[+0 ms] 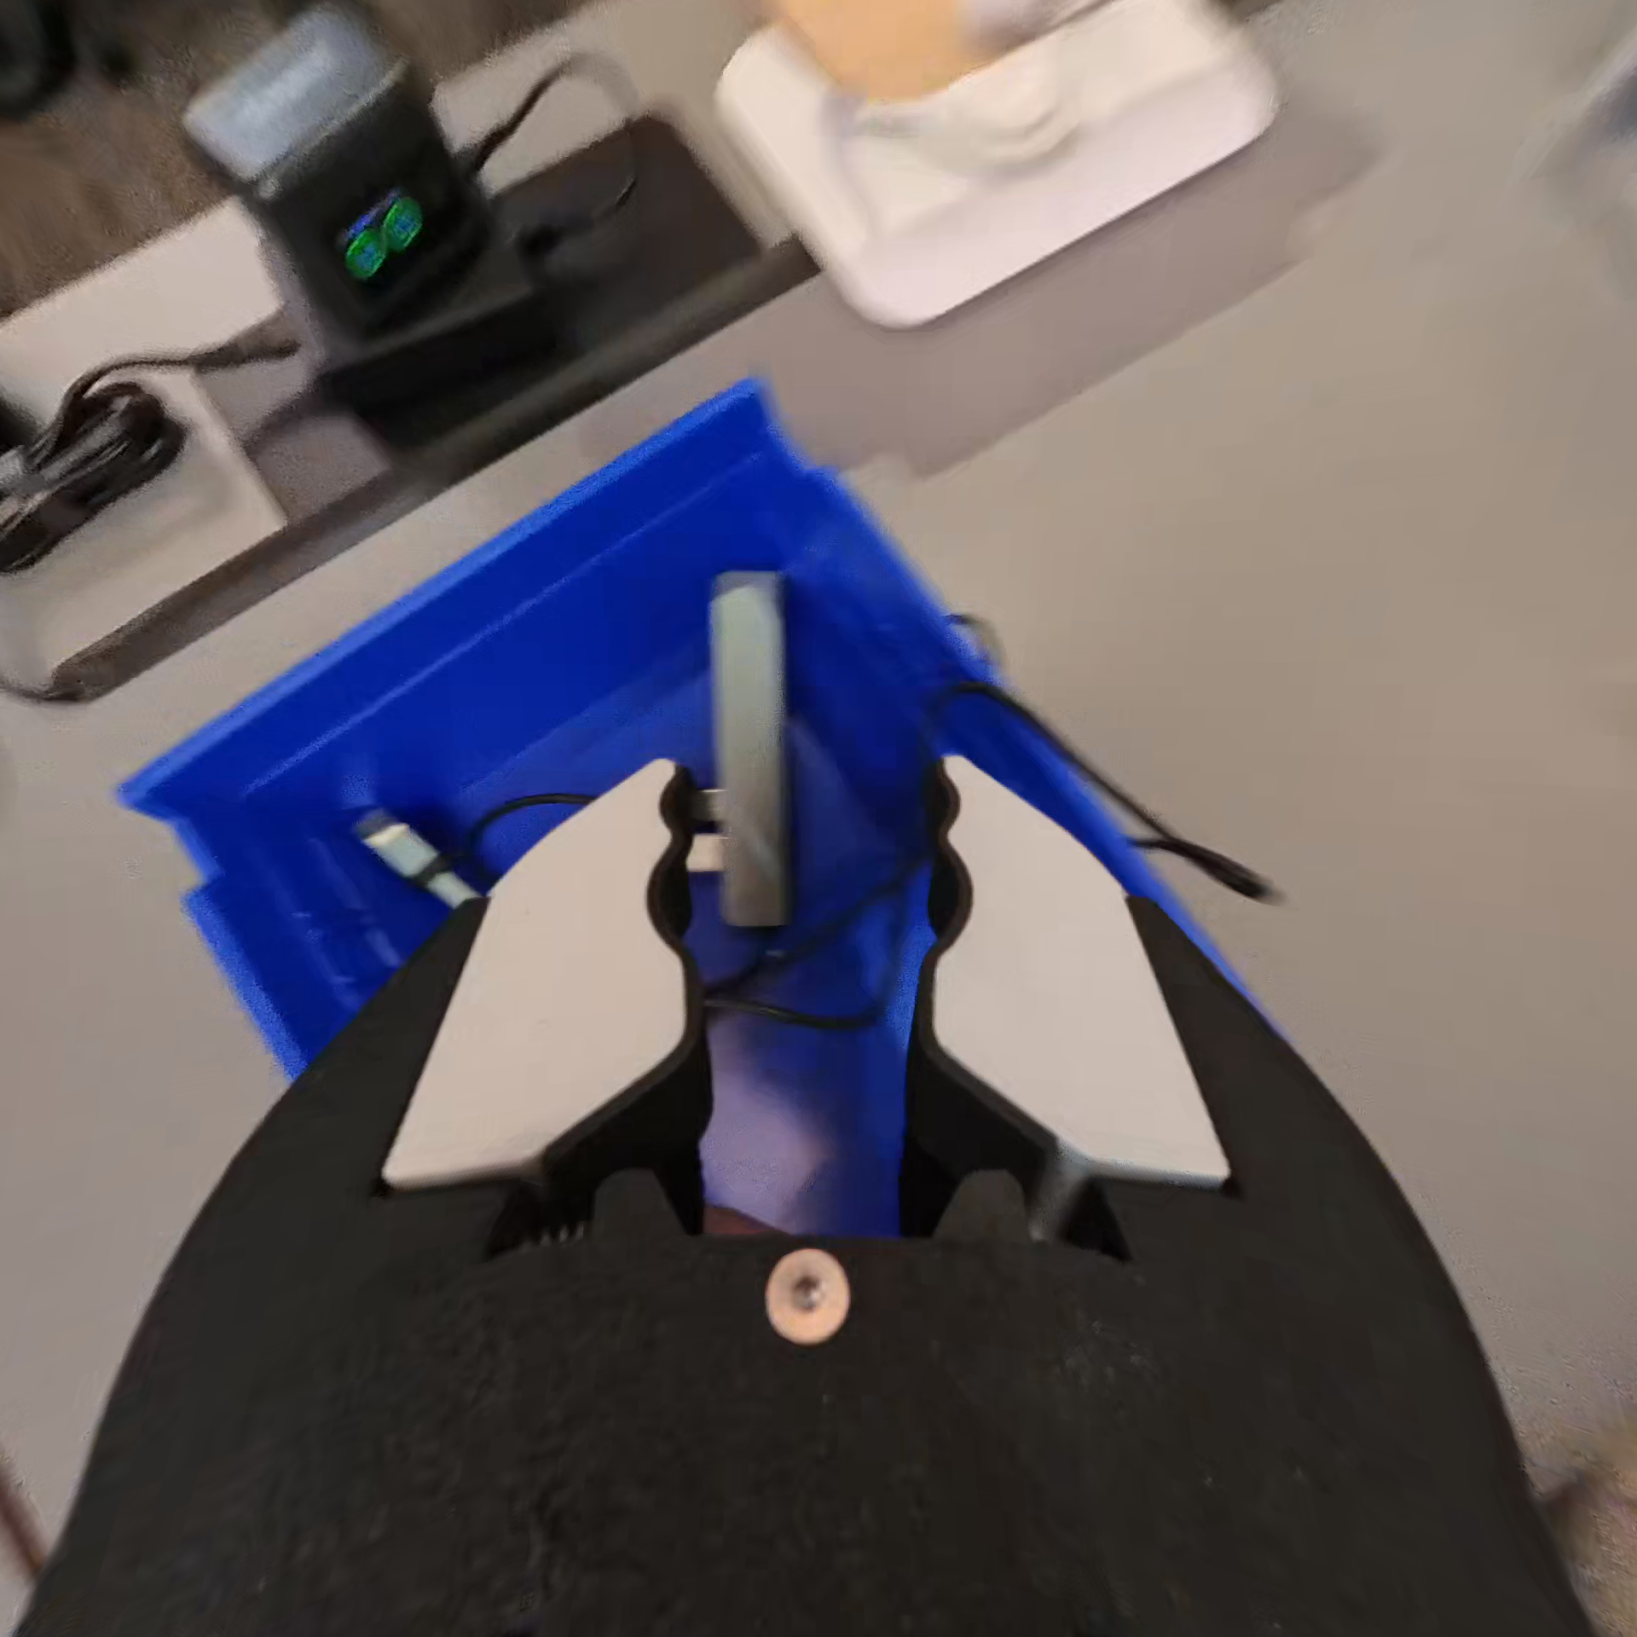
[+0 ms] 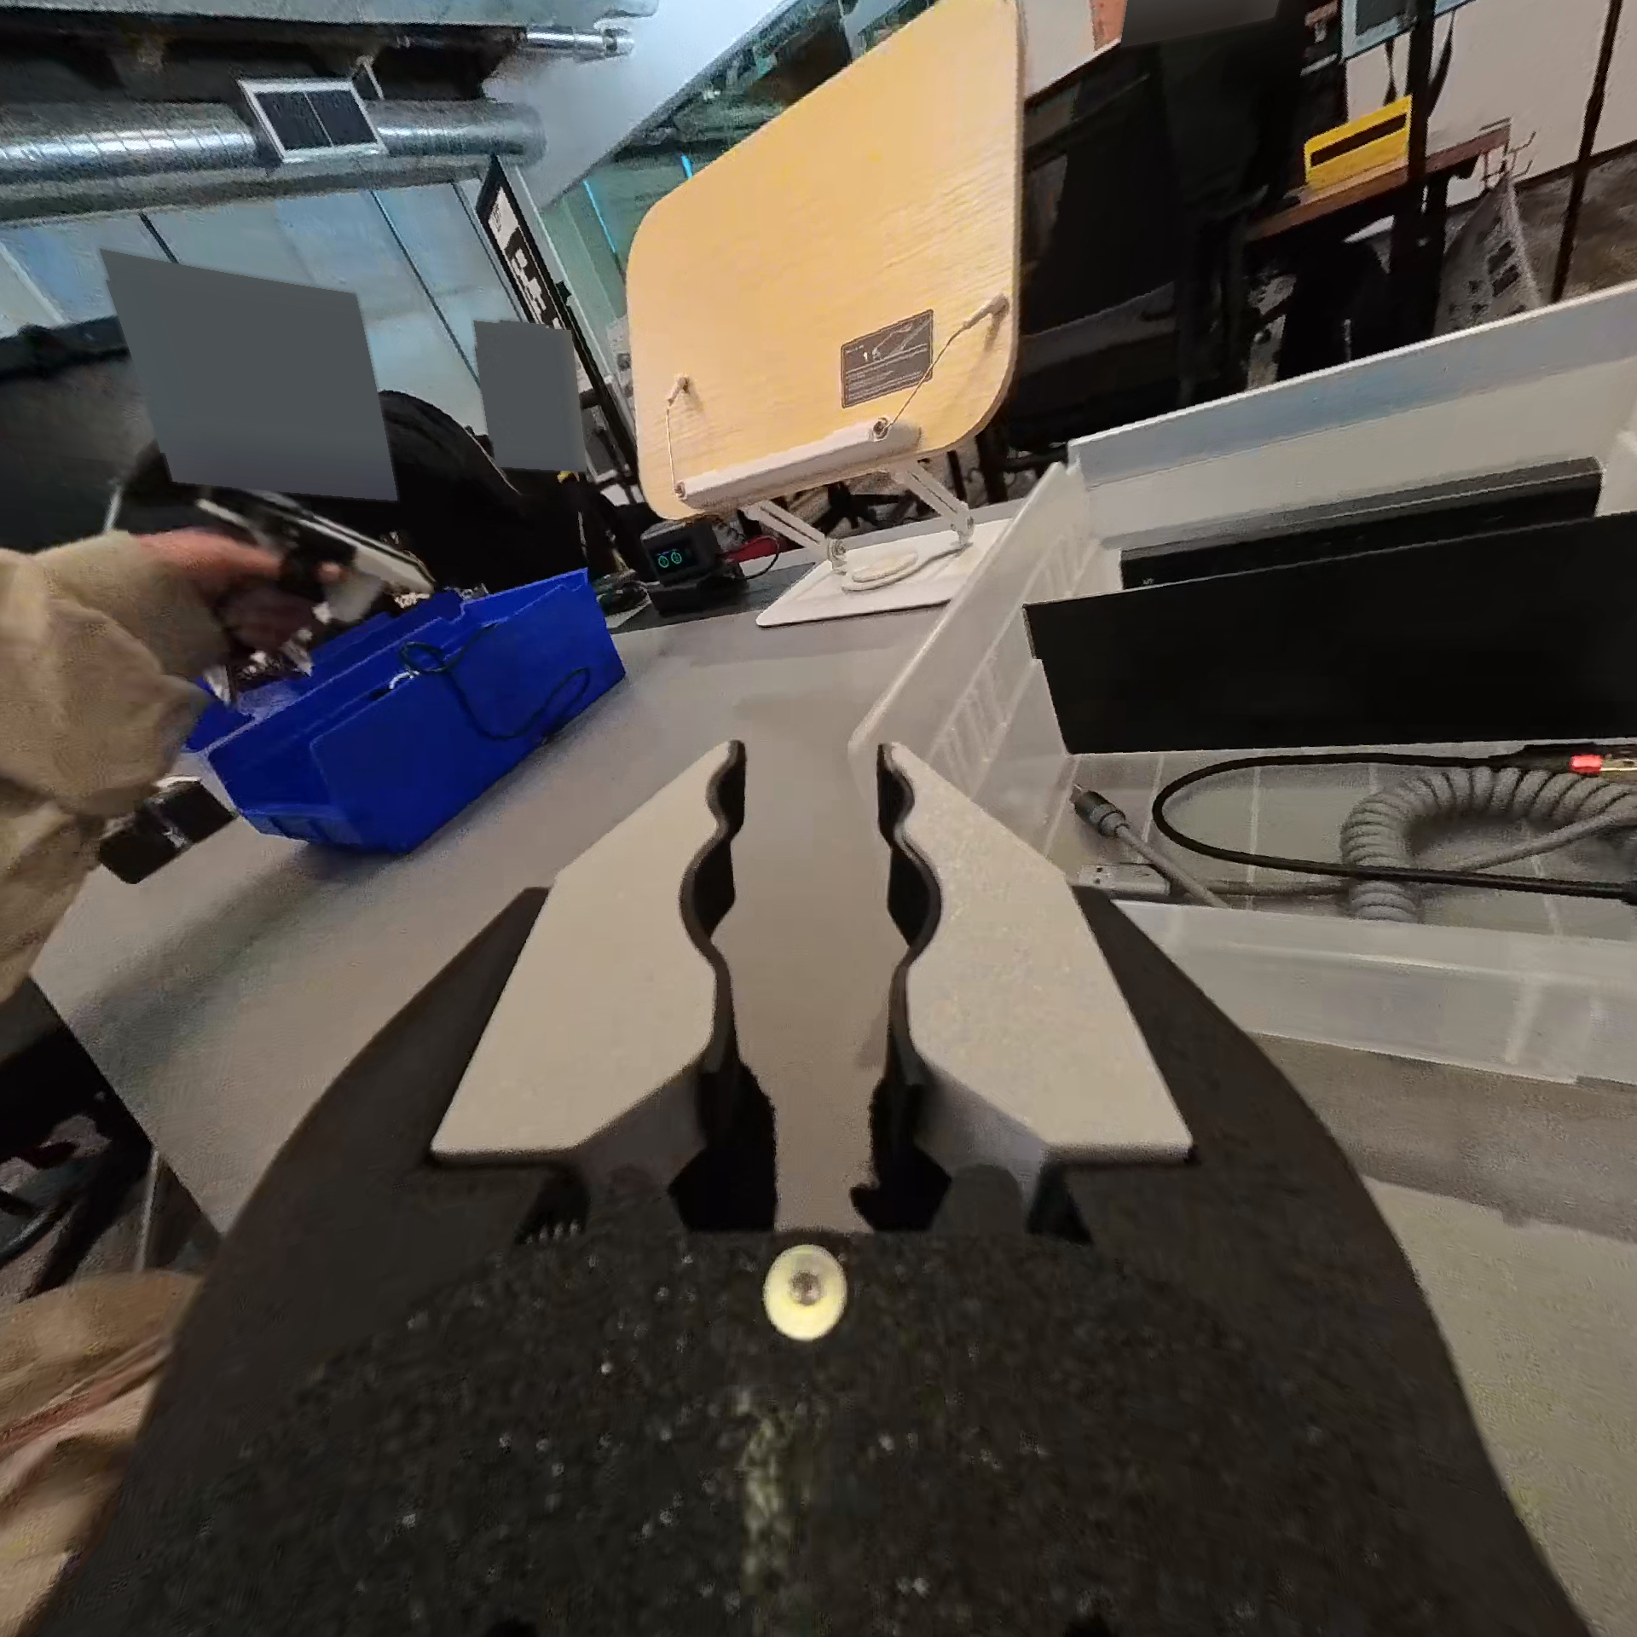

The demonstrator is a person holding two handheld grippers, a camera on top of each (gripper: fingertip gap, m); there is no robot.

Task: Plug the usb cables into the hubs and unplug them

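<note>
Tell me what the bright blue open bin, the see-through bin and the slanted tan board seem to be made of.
The bright blue open bin looks like moulded plastic: uniform colour, smooth, slightly glossy walls. The see-through bin appears to be clear plastic with ribbed sides; cables show through it. The slanted tan board shows a pale wood grain, likely wood or a laminate.

I count one blue bin at ten o'clock, one clear bin at two, one grey hub, two cables, two grippers.
</note>
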